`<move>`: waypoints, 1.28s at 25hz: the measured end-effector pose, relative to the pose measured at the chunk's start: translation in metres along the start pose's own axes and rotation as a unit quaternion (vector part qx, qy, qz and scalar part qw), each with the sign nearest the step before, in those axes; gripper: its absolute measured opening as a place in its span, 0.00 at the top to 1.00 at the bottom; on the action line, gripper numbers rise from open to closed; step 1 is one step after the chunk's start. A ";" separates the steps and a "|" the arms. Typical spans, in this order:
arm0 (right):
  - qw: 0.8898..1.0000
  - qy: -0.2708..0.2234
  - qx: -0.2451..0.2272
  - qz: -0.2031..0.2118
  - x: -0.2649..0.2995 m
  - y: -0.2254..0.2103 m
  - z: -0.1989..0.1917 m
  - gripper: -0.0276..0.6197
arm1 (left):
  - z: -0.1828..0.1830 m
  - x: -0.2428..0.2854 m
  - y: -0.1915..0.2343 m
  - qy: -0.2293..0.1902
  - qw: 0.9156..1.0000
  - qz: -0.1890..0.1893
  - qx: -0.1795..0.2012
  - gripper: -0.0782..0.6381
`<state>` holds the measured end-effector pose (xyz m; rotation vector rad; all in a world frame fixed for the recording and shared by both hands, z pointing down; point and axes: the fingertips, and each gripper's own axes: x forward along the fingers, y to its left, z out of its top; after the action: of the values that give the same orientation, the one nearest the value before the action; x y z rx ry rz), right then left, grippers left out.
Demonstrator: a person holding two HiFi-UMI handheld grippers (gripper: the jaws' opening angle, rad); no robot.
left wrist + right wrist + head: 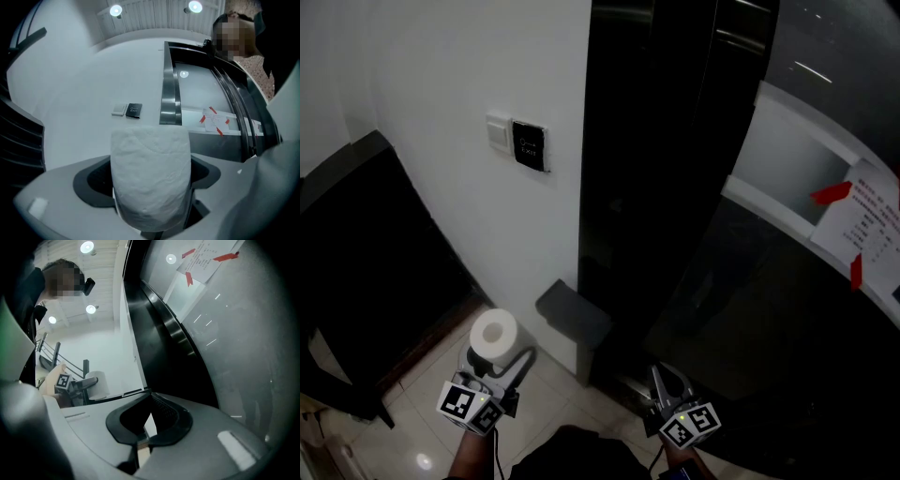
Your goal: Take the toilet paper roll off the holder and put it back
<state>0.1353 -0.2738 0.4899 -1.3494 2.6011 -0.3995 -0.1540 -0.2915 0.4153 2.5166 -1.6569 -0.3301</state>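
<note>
A white toilet paper roll (493, 333) stands upright between the jaws of my left gripper (499, 354), which is shut on it low at the left of the head view. In the left gripper view the roll (151, 176) fills the middle, pinched by the left gripper (152, 206). A grey holder (573, 319) juts from the white wall's corner just right of the roll, and the roll is off it. My right gripper (664, 380) hangs before the dark door, jaws together and holding nothing. The right gripper view shows the roll (96, 384) off to its left.
A white switch plate (498, 131) and a black panel (530, 146) sit on the white wall. A tall black door frame (647, 187) stands right of the wall corner. A paper notice with red tape (867, 225) is at far right. A dark panel (366, 272) borders the tiled floor (431, 412).
</note>
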 end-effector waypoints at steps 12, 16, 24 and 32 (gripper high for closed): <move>1.000 -0.004 0.001 0.004 -0.007 0.007 0.000 0.94 | 0.011 0.000 -0.013 -0.024 0.999 -0.014 -0.038 0.25; 1.000 -0.006 0.002 0.001 -0.014 0.007 0.001 0.94 | 0.010 -0.001 -0.017 -0.028 0.997 -0.018 -0.074 0.25; 1.000 -0.001 0.009 -0.003 -0.029 0.006 -0.003 0.94 | 0.000 0.001 -0.054 -0.030 0.989 -0.056 -0.130 0.25; 1.000 0.002 0.017 -0.010 -0.050 0.001 -0.004 0.94 | -0.033 0.008 -0.109 0.005 0.983 -0.100 -0.156 0.25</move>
<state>0.1613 -0.2317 0.4954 -1.3649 2.5744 -0.4460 -0.0459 -0.2561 0.4236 2.4394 -1.2352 -0.5476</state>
